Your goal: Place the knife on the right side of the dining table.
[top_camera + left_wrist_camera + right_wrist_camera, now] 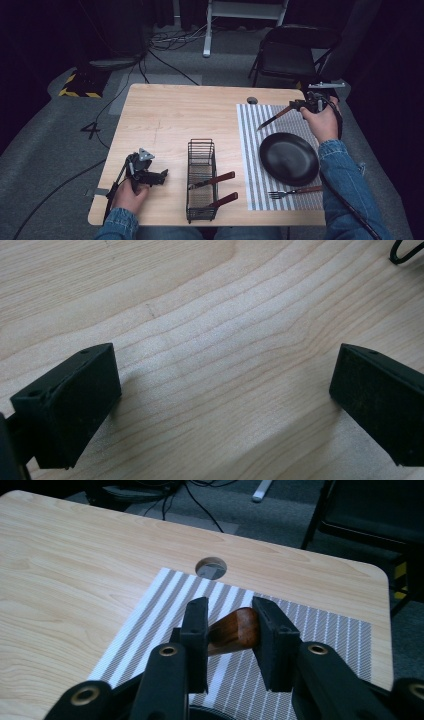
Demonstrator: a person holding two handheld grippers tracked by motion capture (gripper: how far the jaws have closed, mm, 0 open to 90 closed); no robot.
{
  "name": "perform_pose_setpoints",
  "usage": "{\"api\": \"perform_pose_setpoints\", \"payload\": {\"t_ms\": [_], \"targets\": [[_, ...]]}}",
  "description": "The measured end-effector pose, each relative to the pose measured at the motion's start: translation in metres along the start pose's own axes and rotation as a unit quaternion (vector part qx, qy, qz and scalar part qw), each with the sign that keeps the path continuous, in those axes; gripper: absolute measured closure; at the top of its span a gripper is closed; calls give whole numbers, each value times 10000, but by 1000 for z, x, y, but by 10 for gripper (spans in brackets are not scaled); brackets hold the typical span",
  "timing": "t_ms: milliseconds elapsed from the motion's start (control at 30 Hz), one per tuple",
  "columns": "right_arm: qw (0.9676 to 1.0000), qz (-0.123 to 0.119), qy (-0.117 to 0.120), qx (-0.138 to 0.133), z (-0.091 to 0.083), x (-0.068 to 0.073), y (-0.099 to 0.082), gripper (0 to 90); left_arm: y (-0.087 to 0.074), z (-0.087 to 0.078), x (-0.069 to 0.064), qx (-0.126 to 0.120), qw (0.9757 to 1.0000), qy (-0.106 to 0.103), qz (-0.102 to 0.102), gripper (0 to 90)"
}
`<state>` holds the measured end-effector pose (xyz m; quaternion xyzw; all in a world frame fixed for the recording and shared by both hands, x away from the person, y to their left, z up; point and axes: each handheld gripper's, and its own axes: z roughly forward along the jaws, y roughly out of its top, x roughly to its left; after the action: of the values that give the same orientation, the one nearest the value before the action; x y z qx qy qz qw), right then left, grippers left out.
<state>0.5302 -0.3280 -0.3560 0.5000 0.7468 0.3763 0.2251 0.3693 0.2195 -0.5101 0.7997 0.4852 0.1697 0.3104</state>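
A knife with a brown wooden handle slants over the far part of the striped placemat, blade pointing left. My right gripper is at its handle end, past the black plate. In the right gripper view the handle's rounded end lies between the jaws of my right gripper, which stand apart, and reaches the right pad. My left gripper rests low at the table's near left. Its jaws are wide open over bare wood, as seen on my left gripper, with nothing between them.
A black wire rack in the near middle holds two wooden-handled utensils. A fork lies on the mat in front of the plate. A cable hole sits at the mat's far edge. A folding chair stands behind the table.
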Motion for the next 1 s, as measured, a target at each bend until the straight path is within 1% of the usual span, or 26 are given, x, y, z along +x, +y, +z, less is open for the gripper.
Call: {"api": "perform_pose_setpoints", "payload": {"t_ms": [133, 333, 533, 633, 800, 933, 967, 1000], "targets": [[9999, 1, -131, -4, 2, -5, -5, 663, 0, 0, 0, -1, 10000, 1, 0, 3], [9997, 20, -223, 13, 4, -9, -9, 641, 0, 0, 0, 3, 10000, 0, 10, 3], [9993, -42, -373, 18, 10, -15, -16, 593, 0, 0, 0, 3, 10000, 2, 9, 3], [9991, 6, -428, 35, 15, -21, -21, 563, 0, 0, 0, 2, 10000, 5, 18, 3], [9989, 27, -457, 70, 20, -27, -25, 533, 0, 0, 1, -3, 10000, 14, 18, 3], [9984, 64, -558, 95, 27, -32, -33, 486, 0, 0, 1, -3, 10000, 14, 17, 3], [9984, 64, -558, 95, 27, -32, -33, 486, 0, 0, 1, -3, 10000, 14, 17, 3], [9984, 145, -548, 87, 28, -35, -36, 480, 0, 0, 1, -2, 10000, 15, 19, 3]]}}
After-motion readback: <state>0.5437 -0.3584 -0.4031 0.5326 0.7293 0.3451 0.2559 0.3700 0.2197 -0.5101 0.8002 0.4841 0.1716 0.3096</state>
